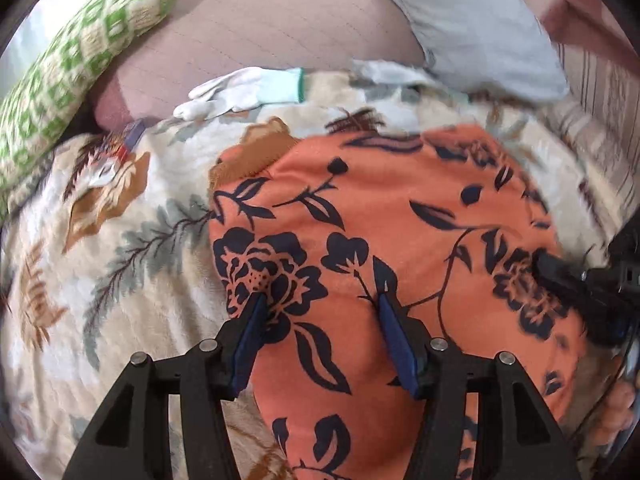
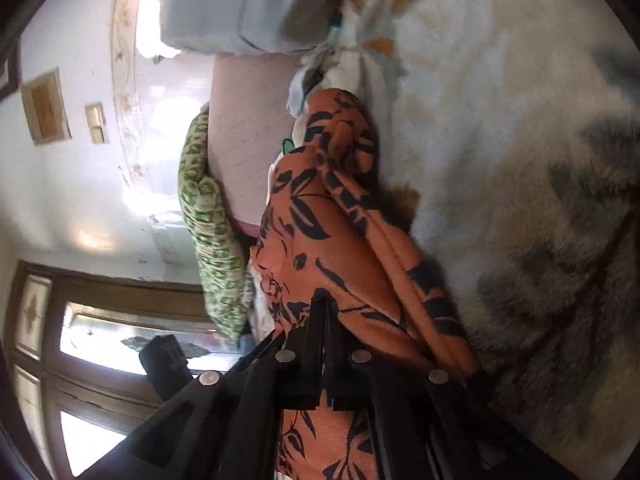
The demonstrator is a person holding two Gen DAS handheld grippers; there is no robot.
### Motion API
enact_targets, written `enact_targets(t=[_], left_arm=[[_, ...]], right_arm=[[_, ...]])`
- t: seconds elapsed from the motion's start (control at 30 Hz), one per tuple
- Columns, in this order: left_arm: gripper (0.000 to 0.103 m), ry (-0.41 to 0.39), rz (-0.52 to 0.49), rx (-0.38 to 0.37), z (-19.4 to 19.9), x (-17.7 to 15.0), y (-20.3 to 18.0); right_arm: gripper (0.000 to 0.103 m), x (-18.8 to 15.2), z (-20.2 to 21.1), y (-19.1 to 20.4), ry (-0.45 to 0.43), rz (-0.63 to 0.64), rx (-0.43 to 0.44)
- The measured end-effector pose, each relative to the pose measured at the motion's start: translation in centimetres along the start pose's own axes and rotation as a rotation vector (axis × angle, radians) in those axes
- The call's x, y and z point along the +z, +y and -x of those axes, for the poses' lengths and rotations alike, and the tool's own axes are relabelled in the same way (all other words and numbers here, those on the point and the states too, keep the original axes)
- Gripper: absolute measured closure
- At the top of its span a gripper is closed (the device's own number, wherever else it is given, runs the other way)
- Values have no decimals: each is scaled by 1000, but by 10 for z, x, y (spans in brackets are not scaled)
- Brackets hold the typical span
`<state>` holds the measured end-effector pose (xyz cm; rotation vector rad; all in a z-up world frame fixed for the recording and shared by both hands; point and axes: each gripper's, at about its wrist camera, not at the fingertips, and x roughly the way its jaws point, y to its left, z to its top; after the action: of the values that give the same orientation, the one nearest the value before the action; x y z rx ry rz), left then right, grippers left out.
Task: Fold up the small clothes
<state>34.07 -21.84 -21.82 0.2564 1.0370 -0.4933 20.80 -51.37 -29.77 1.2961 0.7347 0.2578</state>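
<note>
An orange cloth with dark blue flowers [image 1: 380, 220] lies spread on a cream floral blanket [image 1: 120, 240]. My left gripper [image 1: 322, 302] is open, its blue-padded fingers [image 1: 394, 332] resting on the cloth's near part with fabric between them. My right gripper shows at the cloth's right edge in the left wrist view [image 1: 560, 276]. In the right wrist view it [image 2: 326, 304] is shut on the orange cloth [image 2: 340, 216], which hangs bunched and lifted from the blanket [image 2: 500, 160].
White gloves [image 1: 244, 92] lie at the blanket's far edge by a pink mattress [image 1: 260, 28]. A green patterned pillow [image 1: 80, 52] is at the left, a grey pillow [image 1: 472, 20] at the far right. A wall and a window [image 2: 120, 340] show in the right wrist view.
</note>
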Motion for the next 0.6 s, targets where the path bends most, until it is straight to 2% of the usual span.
enact_targets(t=[0.03,0.07,0.17,0.23,0.3,0.43,0.53,0.6], left_arm=[[47,-14,13,-15,7,2,5],[48,-35,9,-14,14,4,7],[48,-117,-54,54,28,20,6],[48,-105,-69,66,23,34,7],[48,-62,-77,109,8,47,8],[48,30,-59,154,-27,63,13],[45,66,-86,178,-49,65,9],[39,63,-100,203,-58,69,8]], right_arm=[[100,-1,3,7,-20,7,-3],[95,-1,6,16,-45,22,12],[95,4,22,54,-94,162,-27],[95,8,21,81,-105,244,-26],[95,11,14,94,-107,270,-51],[95,30,-21,104,-51,324,-241],[95,48,-59,92,58,303,-354],[98,57,-80,81,45,300,-471]])
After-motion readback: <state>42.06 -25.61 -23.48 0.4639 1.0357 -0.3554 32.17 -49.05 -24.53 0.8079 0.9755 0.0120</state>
